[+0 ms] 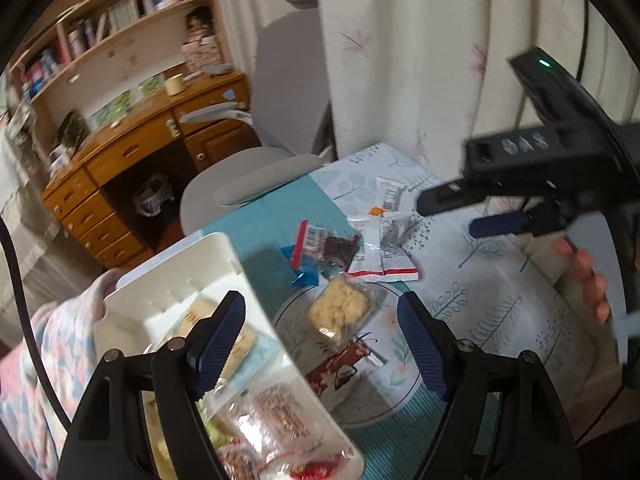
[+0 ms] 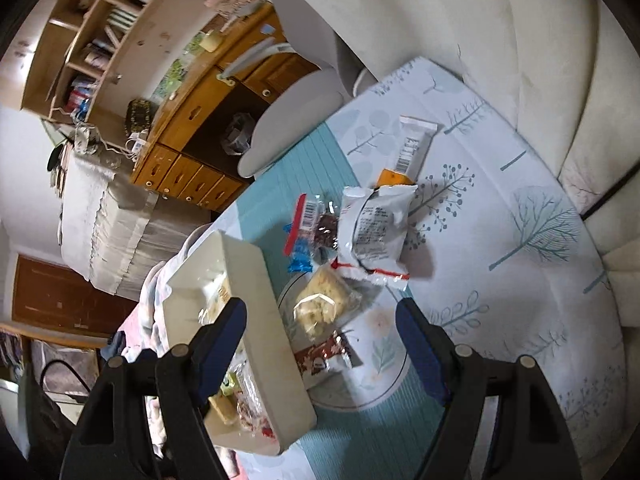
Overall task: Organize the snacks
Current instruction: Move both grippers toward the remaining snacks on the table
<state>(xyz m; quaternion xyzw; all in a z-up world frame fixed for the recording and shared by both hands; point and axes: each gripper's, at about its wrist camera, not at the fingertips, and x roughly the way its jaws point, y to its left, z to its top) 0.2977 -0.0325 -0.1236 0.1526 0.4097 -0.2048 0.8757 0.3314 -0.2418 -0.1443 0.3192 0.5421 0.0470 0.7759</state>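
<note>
Nearby, white bin [image 1: 224,264] beside plate [image 1: 384,408]; wrapped snacks [image 2: 372,228] scattered behind; both jaws released, empty.

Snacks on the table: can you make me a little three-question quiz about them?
1. True or false: the white bin already has snacks inside.
2. What sits on the plate? A) a pale crumbly snack and a brown wrapper B) an apple C) nothing
3. Fill in: both the left gripper and the right gripper are ____ and hold nothing.

Key: 1 true; 2 A; 3 open.
</note>
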